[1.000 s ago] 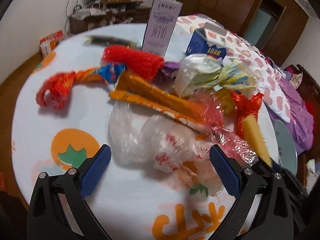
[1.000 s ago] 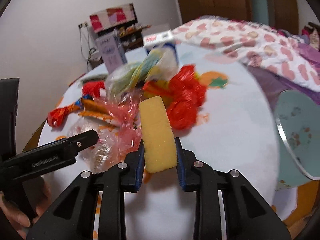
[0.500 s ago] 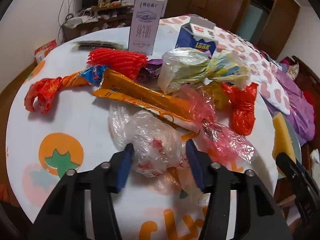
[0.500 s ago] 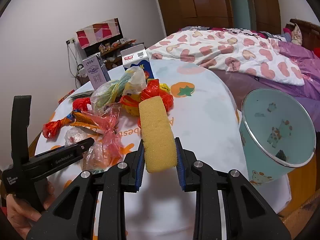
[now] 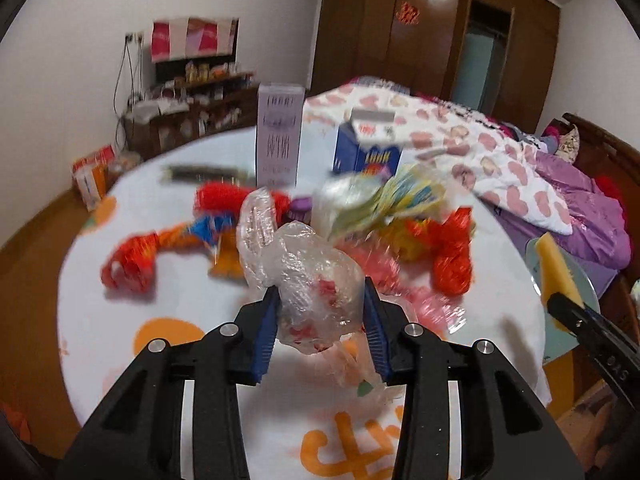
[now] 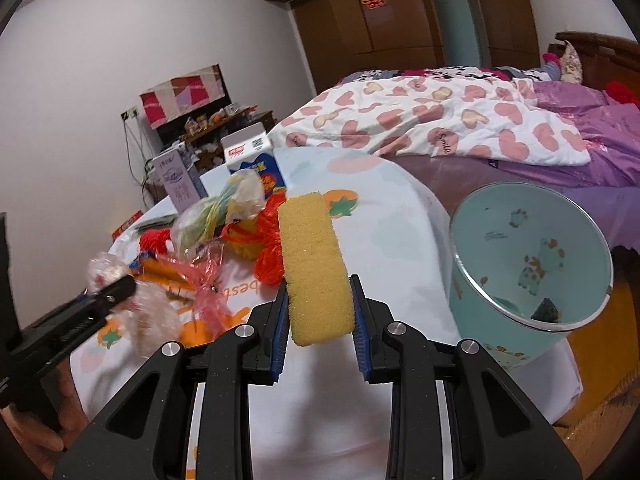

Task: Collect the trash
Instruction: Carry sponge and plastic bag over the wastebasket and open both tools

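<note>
My left gripper (image 5: 320, 320) has just been closing and now pinches a crumpled plastic bag (image 5: 308, 280) above the table's (image 5: 100, 320) near edge. My right gripper (image 6: 320, 320) clamps a yellow sponge (image 6: 314, 272) beside the bin (image 6: 532, 264) at the table's right edge.

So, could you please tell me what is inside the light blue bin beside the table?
In the right wrist view, the light blue bin holds one small dark scrap near the bottom. Its near rim hides the lowest part, so anything lying there cannot be seen.

Black tongs (image 5: 320, 322) — blue ribbed pads (image 5: 265, 336), silver screws.
</note>
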A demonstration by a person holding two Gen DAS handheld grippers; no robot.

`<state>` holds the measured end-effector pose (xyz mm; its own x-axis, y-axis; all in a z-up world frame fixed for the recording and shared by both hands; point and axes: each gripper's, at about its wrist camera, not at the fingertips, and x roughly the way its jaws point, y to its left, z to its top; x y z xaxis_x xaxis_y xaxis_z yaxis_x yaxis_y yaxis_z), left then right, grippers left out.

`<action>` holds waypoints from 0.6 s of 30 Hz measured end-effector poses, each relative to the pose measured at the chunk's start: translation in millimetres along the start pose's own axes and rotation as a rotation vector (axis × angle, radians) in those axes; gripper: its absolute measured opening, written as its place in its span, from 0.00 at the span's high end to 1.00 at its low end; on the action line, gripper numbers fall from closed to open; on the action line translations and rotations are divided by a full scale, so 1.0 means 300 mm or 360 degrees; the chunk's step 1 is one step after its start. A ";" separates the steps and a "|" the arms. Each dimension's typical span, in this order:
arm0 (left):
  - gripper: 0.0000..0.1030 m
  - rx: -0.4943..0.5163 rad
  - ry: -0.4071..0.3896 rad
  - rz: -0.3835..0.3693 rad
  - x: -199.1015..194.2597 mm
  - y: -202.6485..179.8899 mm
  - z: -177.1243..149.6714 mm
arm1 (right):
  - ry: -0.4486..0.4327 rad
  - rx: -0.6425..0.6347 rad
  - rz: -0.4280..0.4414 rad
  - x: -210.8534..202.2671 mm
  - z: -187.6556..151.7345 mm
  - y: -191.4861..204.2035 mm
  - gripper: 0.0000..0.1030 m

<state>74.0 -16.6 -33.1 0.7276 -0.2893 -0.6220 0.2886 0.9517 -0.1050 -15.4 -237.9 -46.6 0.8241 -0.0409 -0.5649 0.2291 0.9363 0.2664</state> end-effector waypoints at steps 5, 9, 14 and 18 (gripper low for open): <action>0.62 0.0058 -0.0090 -0.0058 -0.055 -0.059 0.035 | -0.0060 0.0034 -0.0028 -0.035 0.011 -0.034 0.72; 0.61 0.0133 -0.0110 -0.0121 -0.065 -0.141 0.048 | -0.0097 0.0081 -0.0065 -0.064 0.025 -0.085 0.72; 0.61 0.0204 -0.0101 -0.0237 -0.061 -0.255 0.061 | -0.0137 0.0135 -0.0128 -0.102 0.033 -0.165 0.72; 0.61 0.0268 -0.0102 -0.0315 -0.051 -0.350 0.069 | -0.0164 0.0179 -0.0197 -0.131 0.039 -0.238 0.72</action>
<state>45.5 -114.4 3.3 0.6832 -0.4791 -0.5511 0.5247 0.8470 -0.0859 -58.2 -307.2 -34.3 0.8335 -0.1939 -0.5173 0.3834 0.8773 0.2888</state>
